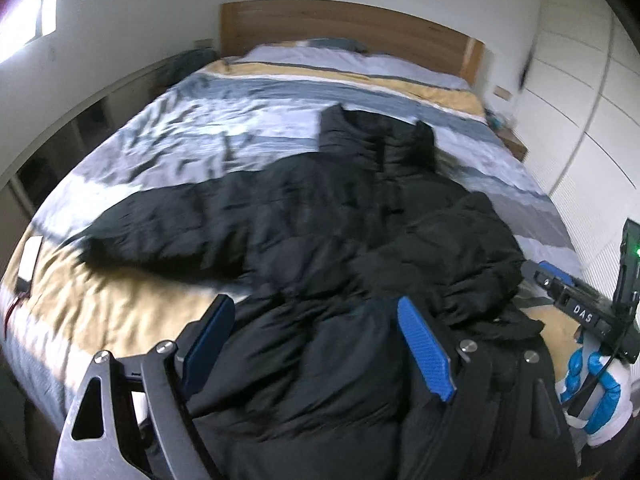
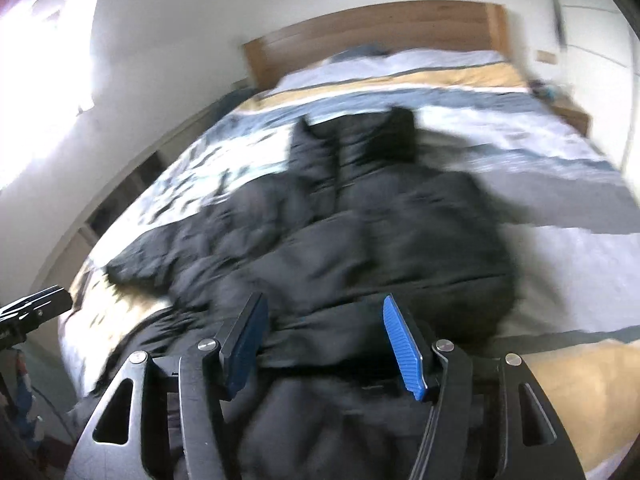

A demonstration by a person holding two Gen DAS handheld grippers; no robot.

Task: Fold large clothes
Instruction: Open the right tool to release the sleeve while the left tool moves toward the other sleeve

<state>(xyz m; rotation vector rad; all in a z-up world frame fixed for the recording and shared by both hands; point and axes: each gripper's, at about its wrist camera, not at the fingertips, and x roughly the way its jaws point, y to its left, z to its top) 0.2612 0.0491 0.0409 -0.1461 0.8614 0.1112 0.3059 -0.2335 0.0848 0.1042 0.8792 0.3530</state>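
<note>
Left wrist view: left hand-held gripper [image 1: 316, 340] jaws spread wide, nothing pinched, hovering over the hem of the black puffer jacket [image 1: 320, 216]. Right hand-held gripper [image 2: 324, 340] also parted and empty above the same hem, though blur makes pad contact hard to judge. Jacket lies spread on the striped bed [image 1: 180, 128], collar toward the wooden headboard [image 1: 340, 24], one sleeve stretched left.
</note>
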